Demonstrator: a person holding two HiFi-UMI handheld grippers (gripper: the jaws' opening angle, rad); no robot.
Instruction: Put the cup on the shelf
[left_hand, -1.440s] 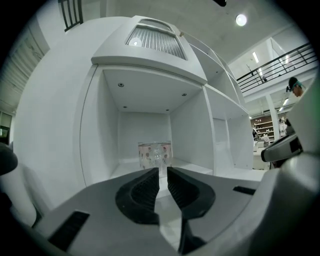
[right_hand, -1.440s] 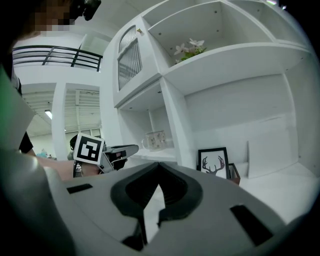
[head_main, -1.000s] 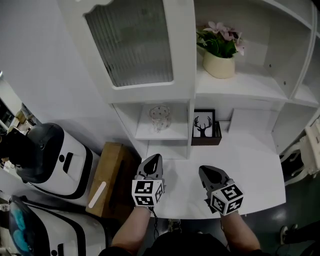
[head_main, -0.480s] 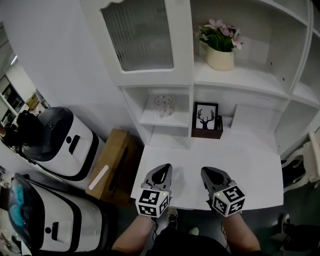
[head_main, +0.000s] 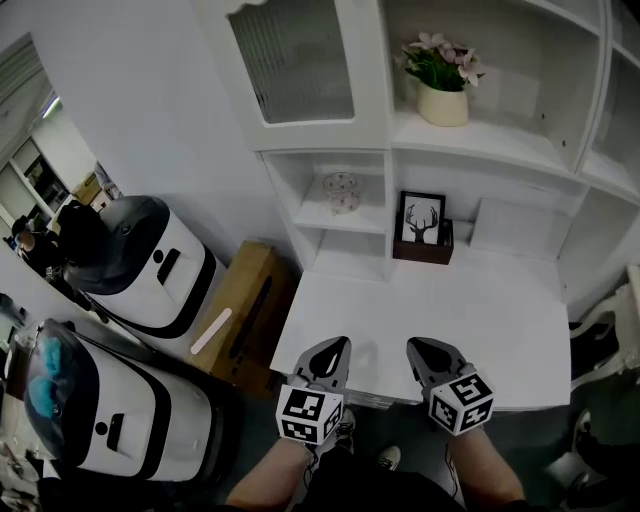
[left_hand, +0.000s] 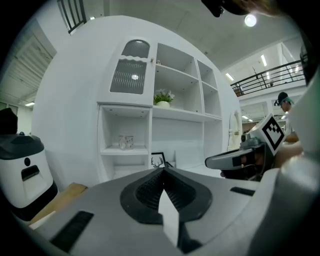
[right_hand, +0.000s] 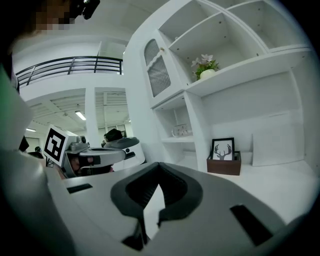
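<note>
A clear glass cup with small dots stands upright on the small middle shelf of the white cabinet, left of the table's back. It shows far off in the left gripper view as the cup and in the right gripper view as the cup. My left gripper and right gripper hover side by side over the table's near edge, well short of the cup. Both are shut and hold nothing. In its own view the left gripper has its jaws together, as does the right gripper.
A framed deer picture stands on the white table at the back. A potted flower sits on the upper shelf. A ribbed glass door is above the cup. A brown box and two white machines stand left.
Both grippers have drawn back from the shelf to the table's near edge. The head view has pulled away, so the cabinet and cup look smaller and farther. The cup has not moved.
</note>
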